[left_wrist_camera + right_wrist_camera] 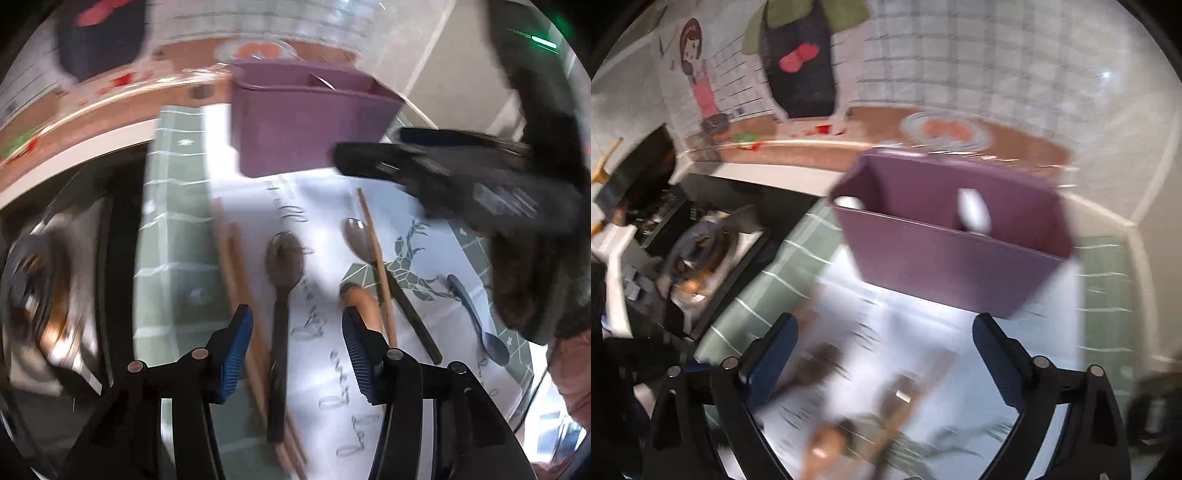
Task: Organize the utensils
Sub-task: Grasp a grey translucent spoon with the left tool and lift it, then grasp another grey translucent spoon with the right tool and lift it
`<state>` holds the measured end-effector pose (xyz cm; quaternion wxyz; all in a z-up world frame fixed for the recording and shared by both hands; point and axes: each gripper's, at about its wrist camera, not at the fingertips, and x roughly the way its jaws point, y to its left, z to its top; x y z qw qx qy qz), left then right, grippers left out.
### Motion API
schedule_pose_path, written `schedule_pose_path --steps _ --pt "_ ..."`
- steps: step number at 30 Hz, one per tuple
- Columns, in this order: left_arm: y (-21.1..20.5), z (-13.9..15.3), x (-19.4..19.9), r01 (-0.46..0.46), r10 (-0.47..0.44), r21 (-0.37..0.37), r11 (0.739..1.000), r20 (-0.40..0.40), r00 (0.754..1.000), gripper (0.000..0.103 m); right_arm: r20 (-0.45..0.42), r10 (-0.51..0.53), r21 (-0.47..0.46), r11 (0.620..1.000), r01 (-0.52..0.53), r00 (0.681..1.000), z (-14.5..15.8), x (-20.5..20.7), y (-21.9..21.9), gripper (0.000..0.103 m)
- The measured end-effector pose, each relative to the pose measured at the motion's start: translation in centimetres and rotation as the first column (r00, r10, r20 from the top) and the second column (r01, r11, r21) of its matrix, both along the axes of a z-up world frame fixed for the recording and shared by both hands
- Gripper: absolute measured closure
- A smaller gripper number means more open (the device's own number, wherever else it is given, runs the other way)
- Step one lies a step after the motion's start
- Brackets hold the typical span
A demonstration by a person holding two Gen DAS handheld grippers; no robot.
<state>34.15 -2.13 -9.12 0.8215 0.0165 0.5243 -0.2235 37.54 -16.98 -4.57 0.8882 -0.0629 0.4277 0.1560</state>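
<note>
Green checked cloth with a white printed middle (325, 369) covered the counter before a tiled wall. From the left lay wooden chopsticks (236, 273), a dark spoon (282, 280), more utensils. Behind stood the purple holder (306, 125). The left gripper (297, 354) hung half apart, empty; the right gripper (886, 354) gaped wide, empty.

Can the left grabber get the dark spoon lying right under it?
Probably yes. The left gripper hangs open over the long dark spoon on the white printed cloth, with nothing on top of it. The wooden chopsticks lie close alongside, so it might catch them too.
</note>
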Motion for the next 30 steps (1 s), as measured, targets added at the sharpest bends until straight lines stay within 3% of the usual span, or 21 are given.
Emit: schedule_pose_path --steps 5,11,14,18,23,26,30 --pt "-2.9 -1.5 3.9 0.061 -0.056 0.123 0.991 -0.04 0.998 0.057 0.009 -0.064 -0.024 0.998 0.064 0.998 0.2 -3.4 -3.9 0.0" --pt "-4.6 -3.7 6.0 0.046 -0.027 0.192 0.98 -0.101 0.995 0.06 -0.028 -0.059 -0.028 0.998 0.058 0.998 -1.0 -6.5 -6.2 0.0" --pt "-5.0 -3.9 5.3 0.021 -0.008 0.203 0.979 -0.065 0.998 0.069 -0.052 -0.03 -0.028 0.999 0.029 0.998 -1.8 -7.1 -5.8 0.006" --pt "-4.2 -3.2 3.0 -0.064 0.068 0.115 0.991 -0.026 0.997 0.069 -0.124 0.018 0.014 1.0 -0.016 0.992 -3.4 -6.0 -4.0 0.034" --pt "-1.3 -1.2 -1.0 -0.225 0.225 -0.007 0.974 0.025 0.974 0.069 -0.173 -0.002 0.014 1.0 0.004 0.985 -5.4 -3.9 -1.5 0.035" --pt "0.4 0.0 -3.1 -0.286 0.288 -0.037 0.958 0.061 0.956 0.069 -0.215 -0.033 -0.014 0.999 0.03 0.976 -6.9 -2.4 0.0 0.054" --pt "2.6 2.0 -5.1 -0.322 0.331 -0.094 0.942 0.107 0.937 0.069 -0.225 -0.074 -0.061 0.996 0.062 0.972 -8.0 -1.4 1.5 0.057"
